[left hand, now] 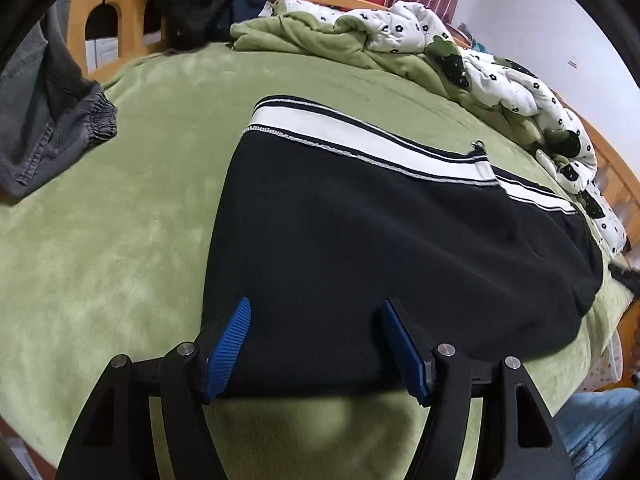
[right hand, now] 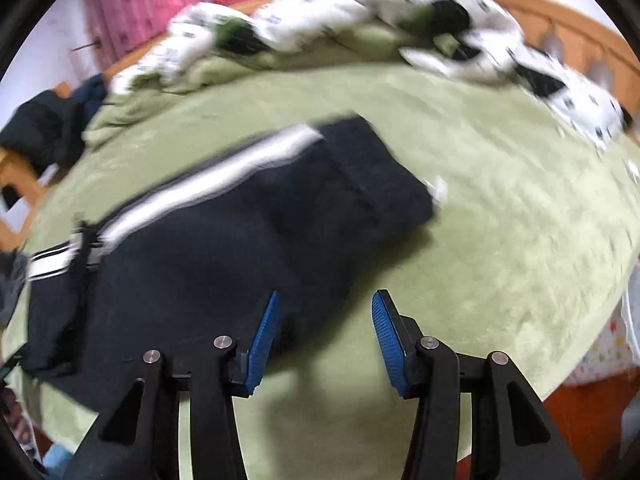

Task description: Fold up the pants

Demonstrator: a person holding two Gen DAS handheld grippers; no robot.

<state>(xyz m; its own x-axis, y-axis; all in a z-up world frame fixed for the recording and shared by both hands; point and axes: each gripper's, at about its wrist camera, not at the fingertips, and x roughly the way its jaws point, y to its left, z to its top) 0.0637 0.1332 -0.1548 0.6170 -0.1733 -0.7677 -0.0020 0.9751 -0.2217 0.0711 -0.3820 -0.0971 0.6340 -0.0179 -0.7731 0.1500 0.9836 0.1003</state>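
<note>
Black pants (left hand: 360, 240) with a white side stripe (left hand: 360, 136) lie flat on the green bed. In the right wrist view the pants (right hand: 224, 232) are blurred, with the waistband end toward the right. My left gripper (left hand: 316, 312) is open, its blue pads just above the pants' near edge, holding nothing. My right gripper (right hand: 325, 304) is open and empty, above the near edge of the pants where they meet the green cover.
A green blanket (left hand: 120, 240) covers the bed. Grey jeans (left hand: 44, 120) lie at the left. A crumpled white and green quilt (left hand: 460, 52) is piled along the far side. Dark clothes (left hand: 192, 0) hang on the wooden bed frame (left hand: 112, 20).
</note>
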